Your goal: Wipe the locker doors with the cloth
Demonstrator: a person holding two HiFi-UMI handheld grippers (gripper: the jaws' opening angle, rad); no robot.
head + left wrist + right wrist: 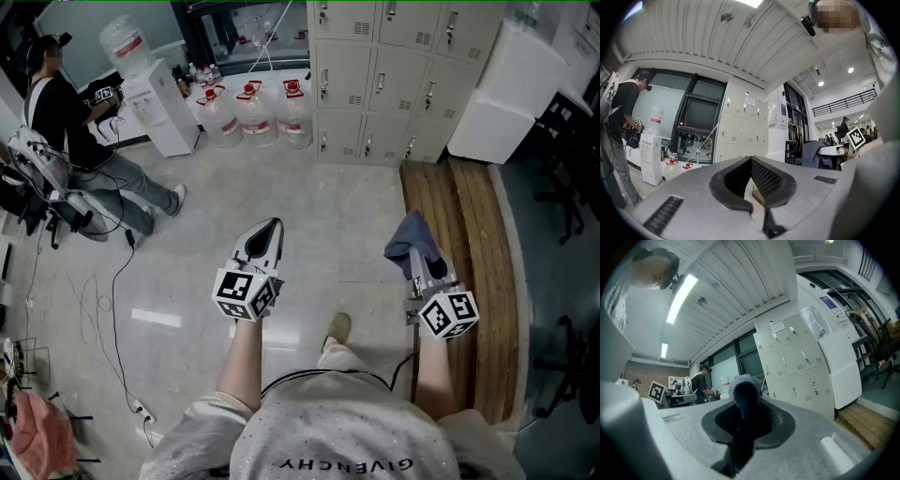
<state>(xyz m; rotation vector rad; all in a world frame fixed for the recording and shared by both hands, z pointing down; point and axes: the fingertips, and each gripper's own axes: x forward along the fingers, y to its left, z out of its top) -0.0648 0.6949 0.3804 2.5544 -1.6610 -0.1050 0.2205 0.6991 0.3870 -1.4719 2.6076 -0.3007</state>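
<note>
Blue-grey cloth (411, 238) sits clamped in the right gripper (746, 404): jaws closed on it, a fold bulging up over the tips, the rest trailing down btwn the pads. Left gripper (751, 160) has its jaws together, tips touching, nothing btwn them. Both are held out side by side in front of the person, well apart from each other. The left one is over pale glossy floor (187, 272), the right one over the inner edge of a wooden platform (469, 244).

Cloth isn't touching any door. Grey lockers (394, 66) stand at the far wall, well ahead of both grippers, doors shut, w/ small handles and vent slots. Just right of the lockers is a big white cabinet (511, 89).

Left of the lockers, three large water bottles (253, 112) w/ red caps stand in a row on the floor. Next comes a white water dispenser (155, 98) w/ a bottle on top. A second person (70, 122) in a dark top stands by the dispenser at far left, w/ cables (103, 300) trailing over the floor nearby. One shoe (337, 328) of the wearer shows btwn the two forearms.
</note>
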